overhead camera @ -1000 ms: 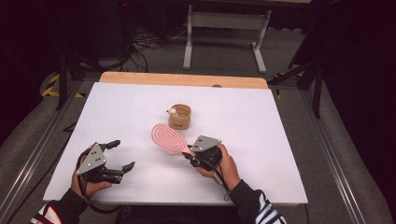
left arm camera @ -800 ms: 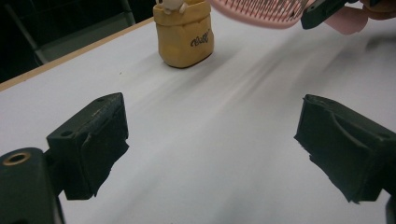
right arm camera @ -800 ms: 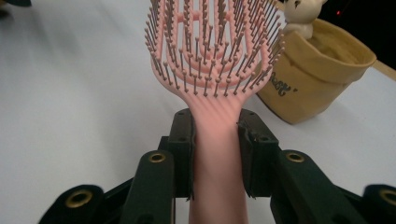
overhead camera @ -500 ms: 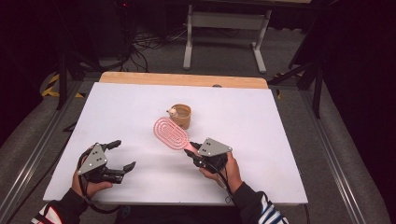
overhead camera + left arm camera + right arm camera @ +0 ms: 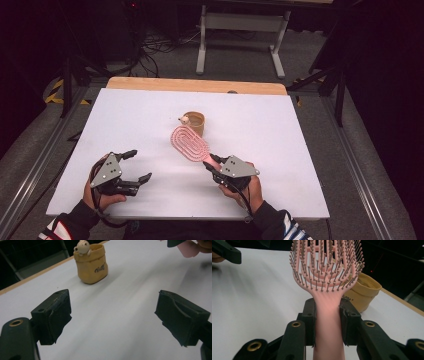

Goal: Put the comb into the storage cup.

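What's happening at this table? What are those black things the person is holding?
A person sits at a white table with a hand-held claw in each hand. The right claw is shut on the handle of a pink hairbrush, holding it with its head toward a small tan cup that has a little figure on its rim. The left claw is open and grips nothing, low over the table near the person.

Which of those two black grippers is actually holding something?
The right gripper: its jaws clamp the pink plastic hairbrush's handle. The left gripper hangs open, nothing between its jaws.
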